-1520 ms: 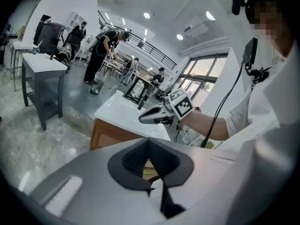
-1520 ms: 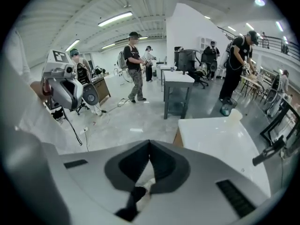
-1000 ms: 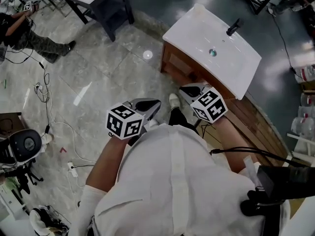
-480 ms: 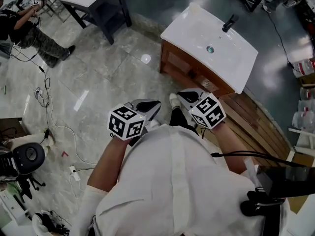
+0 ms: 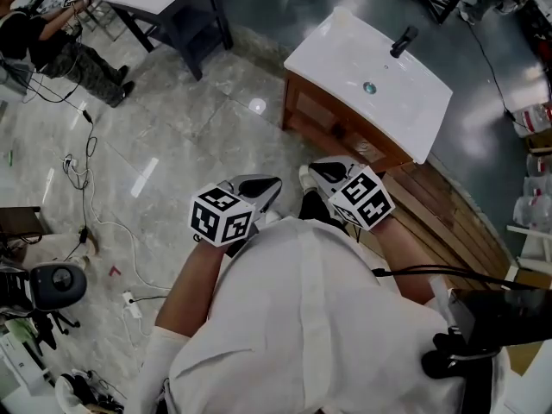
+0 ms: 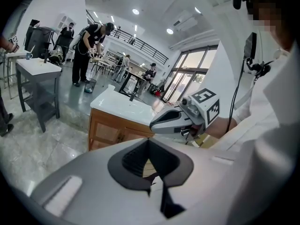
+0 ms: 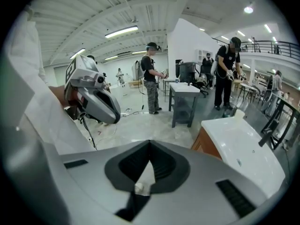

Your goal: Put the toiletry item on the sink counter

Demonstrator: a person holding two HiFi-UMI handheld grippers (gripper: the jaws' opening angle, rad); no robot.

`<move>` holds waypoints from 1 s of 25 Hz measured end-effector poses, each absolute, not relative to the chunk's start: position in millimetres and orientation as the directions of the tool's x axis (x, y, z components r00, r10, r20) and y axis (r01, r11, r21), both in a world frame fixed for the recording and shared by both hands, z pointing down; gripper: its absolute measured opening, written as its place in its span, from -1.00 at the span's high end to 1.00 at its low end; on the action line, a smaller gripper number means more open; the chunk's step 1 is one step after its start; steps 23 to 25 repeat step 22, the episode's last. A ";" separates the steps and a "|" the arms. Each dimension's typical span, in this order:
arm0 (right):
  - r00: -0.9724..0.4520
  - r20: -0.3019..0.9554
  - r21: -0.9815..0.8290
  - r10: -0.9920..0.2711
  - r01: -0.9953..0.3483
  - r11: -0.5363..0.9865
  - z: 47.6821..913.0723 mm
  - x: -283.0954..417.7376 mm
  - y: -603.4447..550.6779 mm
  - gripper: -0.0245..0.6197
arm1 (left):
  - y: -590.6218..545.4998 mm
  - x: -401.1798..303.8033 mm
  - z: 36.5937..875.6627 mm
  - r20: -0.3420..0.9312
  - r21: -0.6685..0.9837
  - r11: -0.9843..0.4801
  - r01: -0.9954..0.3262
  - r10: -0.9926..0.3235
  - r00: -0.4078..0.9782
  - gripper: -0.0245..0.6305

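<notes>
Plainly at the search stage, not yet the placing stage. No toiletry item in any view: none on the sink counter (image 5: 345,54), none on the nearby floor, none in either tool.

Left gripper (image 5: 261,183): held at chest height, close to the body, jaws together tip to tip, nothing between; only wood and floor visible through the slot behind the tips. Right gripper (image 5: 330,169): likewise drawn in, jaws together, empty; small pale speck low in its slot, too small to name.

Sink counter ahead and to the right, well apart from both tools. White top bare apart from the faucet (image 5: 405,40) at the far edge and the drain (image 5: 369,87) in the basin. Wooden cabinet (image 5: 332,119) beneath.

For doing the step well:
- Find the item first; sweep head and tools round rather than walking to the counter empty. Shelving (image 5: 536,205) at the right edge worth a look, contents too small to tell.
- Spread one pair of jaws wide before the reach, not at the last moment.
- Grip across the narrow width, near the middle; upright if a bottle.
- Keep the cable (image 5: 431,270) by the right arm from snagging on the cabinet corner.
- Set down on the flat rim beside the basin, clear of faucet and front edge; release only with the base fully seated.
</notes>
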State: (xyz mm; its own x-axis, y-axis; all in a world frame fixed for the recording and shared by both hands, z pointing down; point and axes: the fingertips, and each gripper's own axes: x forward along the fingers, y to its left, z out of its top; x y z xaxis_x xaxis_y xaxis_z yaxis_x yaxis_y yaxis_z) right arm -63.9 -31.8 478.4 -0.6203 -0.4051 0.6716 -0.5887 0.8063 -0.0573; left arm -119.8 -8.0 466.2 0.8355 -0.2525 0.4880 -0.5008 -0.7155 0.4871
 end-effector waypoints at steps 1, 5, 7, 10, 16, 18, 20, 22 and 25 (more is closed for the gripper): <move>-0.621 0.671 -0.056 -0.405 -0.588 0.807 478.3 -64.8 -31.8 0.91 | -8.2 -120.1 466.1 0.488 0.487 -0.715 -0.501 -0.252 0.835 0.91; -0.626 0.670 -0.054 -0.399 -0.577 0.815 477.8 -68.9 -33.0 0.91 | -10.0 -121.4 465.7 0.491 0.489 -0.713 -0.503 -0.251 0.834 0.91; -0.630 0.667 -0.051 -0.398 -0.571 0.819 476.5 -68.0 -34.5 0.91 | -11.1 -119.6 464.9 0.489 0.491 -0.711 -0.503 -0.253 0.835 0.91; -0.630 0.664 -0.045 -0.404 -0.572 0.819 476.6 -64.0 -37.3 0.91 | -13.3 -115.8 464.9 0.489 0.492 -0.714 -0.498 -0.247 0.837 0.91; -0.636 0.662 -0.053 -0.396 -0.568 0.822 480.4 -65.0 -44.5 0.91 | -21.6 -116.2 467.0 0.501 0.487 -0.716 -0.501 -0.241 0.831 0.91; -0.643 0.658 -0.055 -0.393 -0.561 0.826 479.6 -65.0 -47.4 0.91 | -23.9 -114.4 466.8 0.503 0.485 -0.715 -0.504 -0.243 0.829 0.91; -0.649 0.654 -0.056 -0.389 -0.554 0.830 479.5 -62.9 -49.5 0.91 | -25.5 -110.7 466.8 0.504 0.486 -0.712 -0.507 -0.246 0.828 0.91; -0.655 0.650 -0.057 -0.385 -0.548 0.834 480.2 -60.4 -51.4 0.91 | -26.9 -106.9 467.2 0.506 0.486 -0.709 -0.511 -0.249 0.826 0.91; -0.655 0.650 -0.057 -0.385 -0.548 0.834 480.2 -60.4 -51.4 0.91 | -26.9 -106.9 467.2 0.506 0.486 -0.709 -0.511 -0.249 0.826 0.91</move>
